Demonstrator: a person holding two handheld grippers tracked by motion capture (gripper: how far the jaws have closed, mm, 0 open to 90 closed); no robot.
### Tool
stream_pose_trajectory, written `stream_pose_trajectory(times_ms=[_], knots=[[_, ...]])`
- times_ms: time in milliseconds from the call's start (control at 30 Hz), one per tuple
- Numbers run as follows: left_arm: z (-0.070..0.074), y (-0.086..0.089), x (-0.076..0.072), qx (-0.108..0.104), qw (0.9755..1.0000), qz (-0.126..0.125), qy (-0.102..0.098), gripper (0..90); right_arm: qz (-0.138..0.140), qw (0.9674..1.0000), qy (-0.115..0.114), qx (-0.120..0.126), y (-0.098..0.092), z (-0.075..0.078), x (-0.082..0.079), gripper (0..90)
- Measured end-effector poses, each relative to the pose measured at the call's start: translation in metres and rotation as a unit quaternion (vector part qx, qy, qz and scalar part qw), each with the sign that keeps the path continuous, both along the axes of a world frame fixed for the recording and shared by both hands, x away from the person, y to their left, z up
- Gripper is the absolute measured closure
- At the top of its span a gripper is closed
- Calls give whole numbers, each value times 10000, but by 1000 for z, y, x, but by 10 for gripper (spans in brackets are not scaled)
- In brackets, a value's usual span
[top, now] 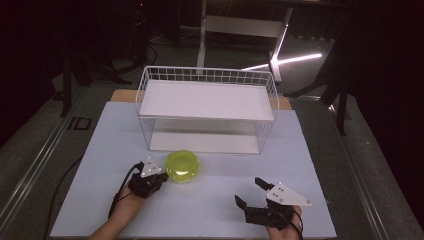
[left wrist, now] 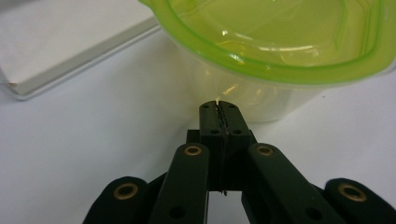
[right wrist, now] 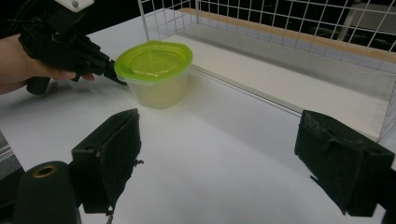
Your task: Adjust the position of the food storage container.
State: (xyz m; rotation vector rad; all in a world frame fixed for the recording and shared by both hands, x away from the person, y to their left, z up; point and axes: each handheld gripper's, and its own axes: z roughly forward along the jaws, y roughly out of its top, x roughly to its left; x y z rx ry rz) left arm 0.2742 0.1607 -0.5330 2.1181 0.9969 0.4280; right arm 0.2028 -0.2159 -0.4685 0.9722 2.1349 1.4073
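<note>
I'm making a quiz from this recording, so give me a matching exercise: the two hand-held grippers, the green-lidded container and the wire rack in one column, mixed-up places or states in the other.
Things:
1. left hand-held gripper
2. right hand-held gripper
3. green-lidded container
4. white wire rack

Places or states:
A. jaws wide apart, nothing between them
B. at the far side of the table, two shelves
C. jaws shut, tips at the container's side
D. on the table just in front of the rack

Pairs: 1-C, 2-A, 3-D, 4-B

Glossy translucent plastic container point(right wrist: 156, 77), white wire rack point(top: 207, 75), matt table point(top: 210, 200)
</note>
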Motion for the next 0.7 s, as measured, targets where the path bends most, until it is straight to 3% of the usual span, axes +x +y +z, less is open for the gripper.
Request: stream_pose_trajectory(times_ms=[67, 200, 400, 533, 567, 667, 700], knots=[[-1, -9, -2, -3, 9999, -164, 27, 900, 2, 10000, -3, 6, 0, 0, 0, 144], [-2, -23, -2, -91, 9996, -238, 91, 900, -8, 10000, 16, 9, -1, -1, 1, 144], [-2, -40, -5, -52, 9989, -450, 131, 900, 25, 10000, 9, -1, 0, 0, 0, 144], [-3, -33, -5, 8, 9991, -394, 135, 900, 7, 10000, 12, 15, -1, 0, 1, 144], [-4, -23, -1, -12, 9996, -219, 154, 900, -5, 10000, 8, 28, -2, 0, 1, 144], [-3, -14, 4, -79, 9999, -108, 107, 900, -6, 10000, -1, 29, -1, 0, 0, 144], [-2, -9, 11, -135, 9999, -96, -14, 900, -1, 10000, 0, 25, -1, 0, 0, 144]])
